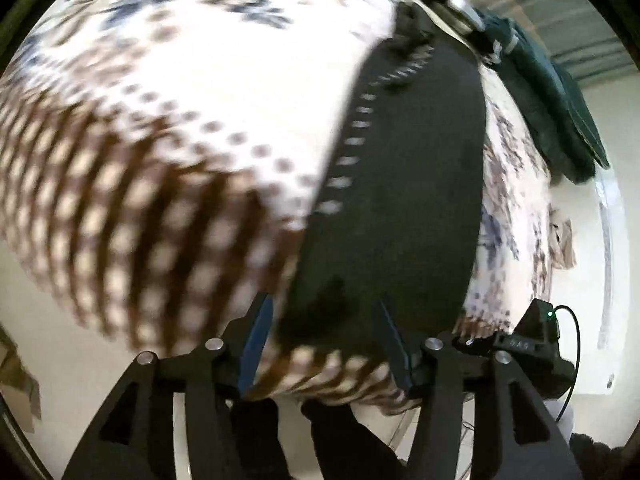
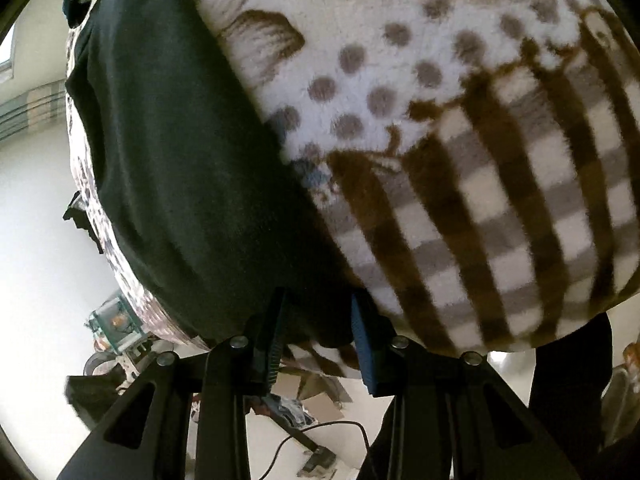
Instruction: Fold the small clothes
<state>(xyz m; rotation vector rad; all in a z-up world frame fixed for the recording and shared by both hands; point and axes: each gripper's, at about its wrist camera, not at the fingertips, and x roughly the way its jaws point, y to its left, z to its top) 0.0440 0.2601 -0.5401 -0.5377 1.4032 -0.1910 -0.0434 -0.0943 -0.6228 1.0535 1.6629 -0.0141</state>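
Note:
A dark, near-black small garment (image 1: 404,184) lies stretched on a fleece blanket with brown checks and dots (image 1: 180,132). It has a line of pale stitches along its left edge. My left gripper (image 1: 324,320) is open, its blue-padded fingers on either side of the garment's near end. In the right wrist view the same dark garment (image 2: 172,152) runs from the top left down to my right gripper (image 2: 320,320). The right jaws stand apart with the garment's near edge between them. The blanket (image 2: 460,160) fills the right side.
A pile of dark green clothes (image 1: 560,100) lies at the blanket's far right edge in the left wrist view. The blanket's near edge hangs over a pale floor. Cardboard, a cable (image 2: 328,428) and clutter lie on the floor below in the right wrist view.

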